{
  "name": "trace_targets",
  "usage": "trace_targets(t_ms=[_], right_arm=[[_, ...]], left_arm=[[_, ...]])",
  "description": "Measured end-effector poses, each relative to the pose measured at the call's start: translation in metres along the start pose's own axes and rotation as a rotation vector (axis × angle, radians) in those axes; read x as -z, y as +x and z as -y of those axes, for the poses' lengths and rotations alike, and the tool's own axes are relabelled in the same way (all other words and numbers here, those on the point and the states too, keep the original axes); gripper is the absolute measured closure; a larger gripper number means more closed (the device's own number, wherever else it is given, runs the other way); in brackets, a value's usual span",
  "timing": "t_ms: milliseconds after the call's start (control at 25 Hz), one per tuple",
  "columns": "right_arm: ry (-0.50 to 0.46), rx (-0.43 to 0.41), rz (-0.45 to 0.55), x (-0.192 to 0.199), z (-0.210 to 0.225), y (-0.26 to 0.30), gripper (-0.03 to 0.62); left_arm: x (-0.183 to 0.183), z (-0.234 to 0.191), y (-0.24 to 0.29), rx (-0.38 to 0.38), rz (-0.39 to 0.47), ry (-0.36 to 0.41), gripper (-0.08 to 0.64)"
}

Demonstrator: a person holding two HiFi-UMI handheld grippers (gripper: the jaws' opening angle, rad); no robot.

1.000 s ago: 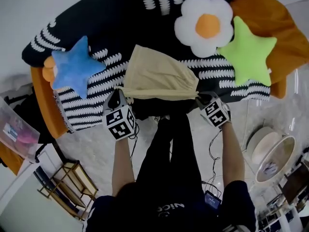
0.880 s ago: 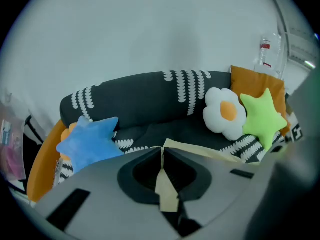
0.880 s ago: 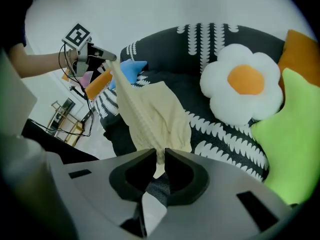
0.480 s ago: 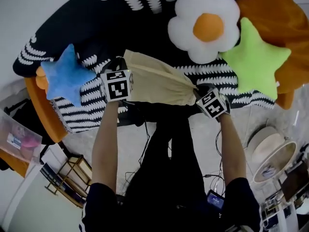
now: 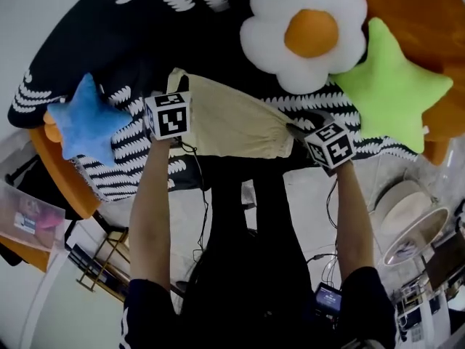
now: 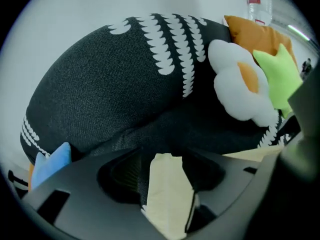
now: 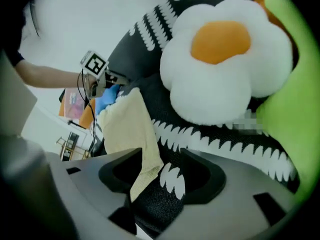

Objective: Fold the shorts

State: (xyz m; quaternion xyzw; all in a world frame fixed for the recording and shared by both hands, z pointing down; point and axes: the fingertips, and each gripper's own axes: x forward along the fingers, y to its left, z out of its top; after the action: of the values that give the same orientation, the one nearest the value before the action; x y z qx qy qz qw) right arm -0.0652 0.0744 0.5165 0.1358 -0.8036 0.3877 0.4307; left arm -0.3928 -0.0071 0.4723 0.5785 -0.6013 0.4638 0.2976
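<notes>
Beige shorts (image 5: 225, 122), long axis left-right

a black cover (image 5: 138, 35) with white scalloped marks fills the far side. on it, a blue star cushion (image 5: 80, 126) lies at the left, and a white flower cushion (image 5: 309, 31) with an orange centre rests against a green star cushion (image 5: 392, 86) at the right. an orange cushion (image 5: 429, 13) sits far right. a white fan (image 5: 414, 220) stands on the floor, near right.

The shorts (image 5: 225, 118) are matt cloth (soft-looking), the blanket (image 6: 110, 84) coarse-woven.
</notes>
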Motion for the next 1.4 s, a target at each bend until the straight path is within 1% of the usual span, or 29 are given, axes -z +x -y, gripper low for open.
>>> trace_targets(t_ms=[40,120,200,280,360,400,480,560,600,640,680,720,800,880,960,1120,1160,1200,1280,1320,1360,1400], right_arm=[[0.034,-0.001,0.047,-0.007,0.001,-0.009,0.337],[0.121,0.011,0.134,-0.016,0.005,-0.026,0.333],[0.212,0.037,0.200,-0.015,0.007,-0.036,0.331],[0.309,0.079,0.263,-0.006,0.008,-0.044,0.309],[0.423,0.115,0.333,0.008,0.005,-0.052,0.286],[0.481,0.128,0.367,0.017,0.001,-0.056,0.270],[0.575,0.154,0.416,0.036,-0.011,-0.060,0.248],[0.641,0.189,0.440,0.054,-0.025,-0.060,0.238],[0.675,0.207,0.451,0.064,-0.032,-0.058,0.241],[0.717,0.224,0.468,0.073,-0.040,-0.055,0.255],[0.770,0.240,0.490,0.081,-0.048,-0.051,0.283],[0.831,0.254,0.519,0.088,-0.056,-0.046,0.325],[0.968,0.261,0.582,0.097,-0.071,-0.034,0.351],[1.077,0.236,0.635,0.099,-0.083,-0.021,0.350],[1.160,0.214,0.672,0.098,-0.091,-0.006,0.353],[1.363,0.159,0.724,0.099,-0.100,0.037,0.382],[1.422,0.147,0.762,0.101,-0.096,0.041,0.388],[1.484,0.142,0.822,0.103,-0.090,0.041,0.396],[1.582,0.164,0.969,0.107,-0.072,0.027,0.396],[1.603,0.188,1.017,0.108,-0.063,0.019,0.396],[1.602,0.210,1.026,0.107,-0.057,0.016,0.388],[1.582,0.225,0.995,0.106,-0.054,0.017,0.376]], left_arm=[[-0.002,-0.002,-0.002,0.012,0.005,-0.015,0.307],[-0.008,0.000,-0.007,0.045,0.016,-0.005,0.307],[-0.012,0.011,-0.013,0.086,0.033,0.055,0.307],[-0.015,0.028,-0.021,0.127,0.054,0.134,0.307],[-0.019,0.054,-0.032,0.192,0.085,0.206,0.307],[-0.020,0.071,-0.039,0.242,0.102,0.246,0.307],[-0.023,0.108,-0.052,0.370,0.126,0.347,0.307],[-0.021,0.147,-0.064,0.521,0.123,0.471,0.299],[-0.016,0.166,-0.070,0.601,0.107,0.539,0.295],[-0.010,0.184,-0.075,0.683,0.080,0.606,0.295],[-0.003,0.201,-0.080,0.761,0.044,0.670,0.296],[0.003,0.216,-0.084,0.829,0.005,0.730,0.296],[0.011,0.240,-0.088,0.920,-0.060,0.843,0.296],[0.014,0.264,-0.088,0.970,-0.095,0.935,0.296],[0.016,0.286,-0.087,1.006,-0.119,1.006,0.296],[0.034,0.314,-0.072,1.051,-0.196,1.152,0.298],[0.038,0.319,-0.068,1.058,-0.214,1.184,0.298],[0.041,0.324,-0.065,1.065,-0.231,1.211,0.298],[0.042,0.332,-0.060,1.080,-0.275,1.256,0.298],[0.043,0.333,-0.057,1.088,-0.308,1.276,0.301],[0.044,0.333,-0.053,1.094,-0.348,1.296,0.305],[0.046,0.333,-0.049,1.097,-0.387,1.315,0.307]])
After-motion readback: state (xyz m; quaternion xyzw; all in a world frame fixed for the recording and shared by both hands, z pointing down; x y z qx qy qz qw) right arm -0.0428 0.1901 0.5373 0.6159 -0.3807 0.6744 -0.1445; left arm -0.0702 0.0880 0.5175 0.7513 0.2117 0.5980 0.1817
